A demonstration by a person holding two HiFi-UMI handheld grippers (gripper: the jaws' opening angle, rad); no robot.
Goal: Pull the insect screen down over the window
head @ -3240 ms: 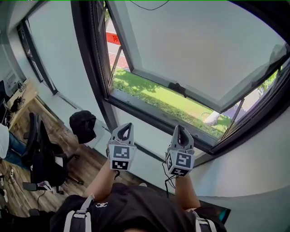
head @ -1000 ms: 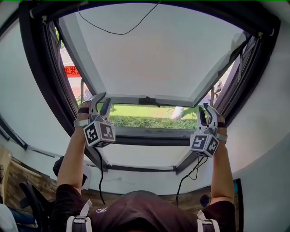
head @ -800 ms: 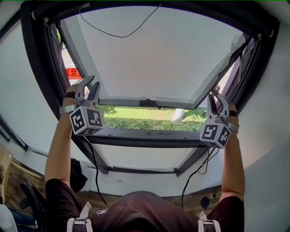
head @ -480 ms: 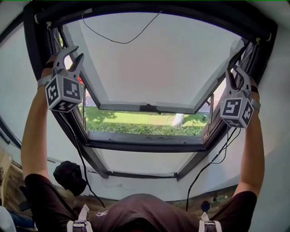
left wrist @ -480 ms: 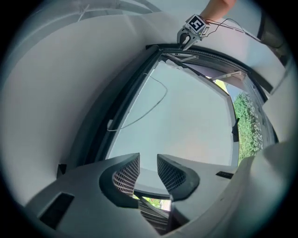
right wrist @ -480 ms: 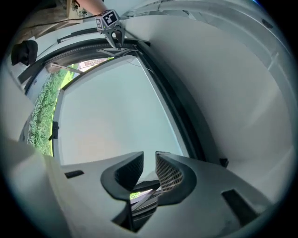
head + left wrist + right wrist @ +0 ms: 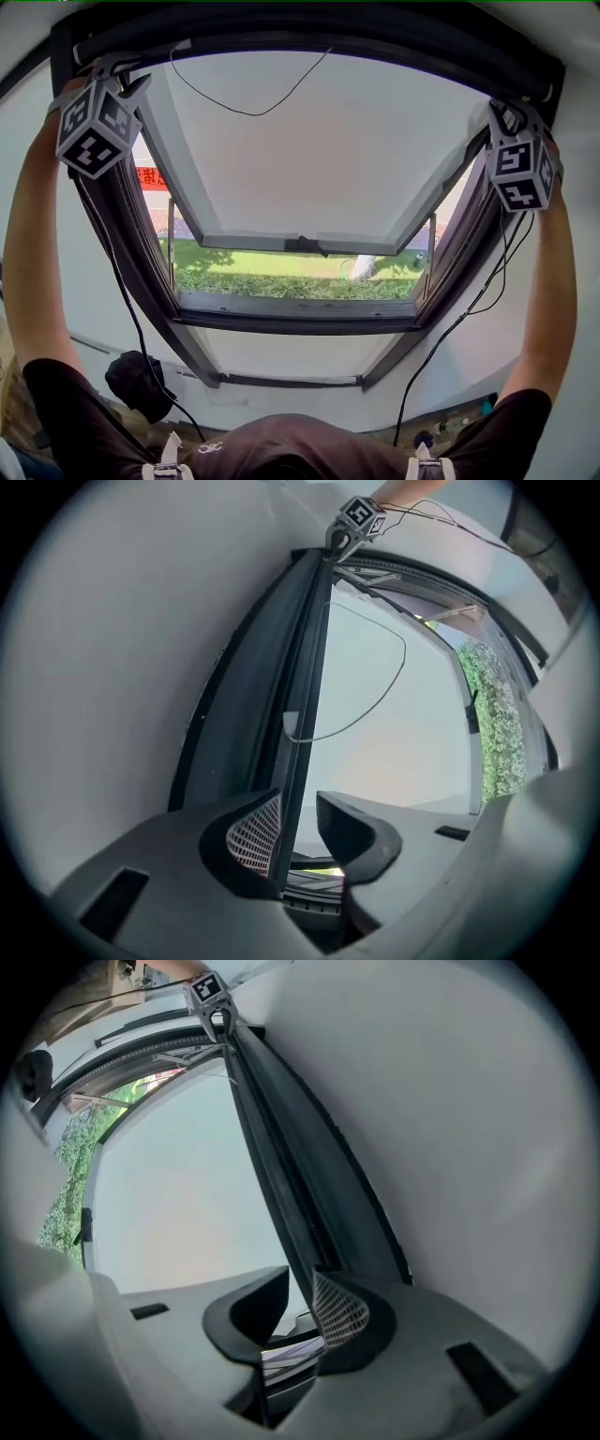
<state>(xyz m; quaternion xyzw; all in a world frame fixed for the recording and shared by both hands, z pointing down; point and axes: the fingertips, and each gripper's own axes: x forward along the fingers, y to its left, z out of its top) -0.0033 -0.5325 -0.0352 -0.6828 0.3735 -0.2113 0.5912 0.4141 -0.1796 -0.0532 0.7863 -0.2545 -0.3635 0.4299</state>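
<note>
The insect screen's dark pull bar [image 7: 309, 36] lies rolled up along the top of the window frame [image 7: 300, 314]. My left gripper [image 7: 124, 75] is raised to the bar's left end and my right gripper [image 7: 514, 114] to its right end. In the left gripper view the bar [image 7: 305, 667] runs between the jaws of the left gripper [image 7: 298, 808]; it lies against the meshed pad [image 7: 253, 836], with a gap on the other side. In the right gripper view the bar [image 7: 281, 1176] likewise passes between the right gripper's [image 7: 300, 1283] jaws, with a gap beside it.
The glass sash [image 7: 319, 159] is swung outward, with its handle [image 7: 305, 246] at the lower edge and grass [image 7: 281, 281] beyond. A thin black cord [image 7: 244, 111] loops below the bar. Cables [image 7: 122, 281] hang from both grippers. A black bag [image 7: 141, 384] sits on the floor.
Both grippers have risen from beside the sash's lower edge to the top corners of the frame, moving apart. The head view has tilted upward.
</note>
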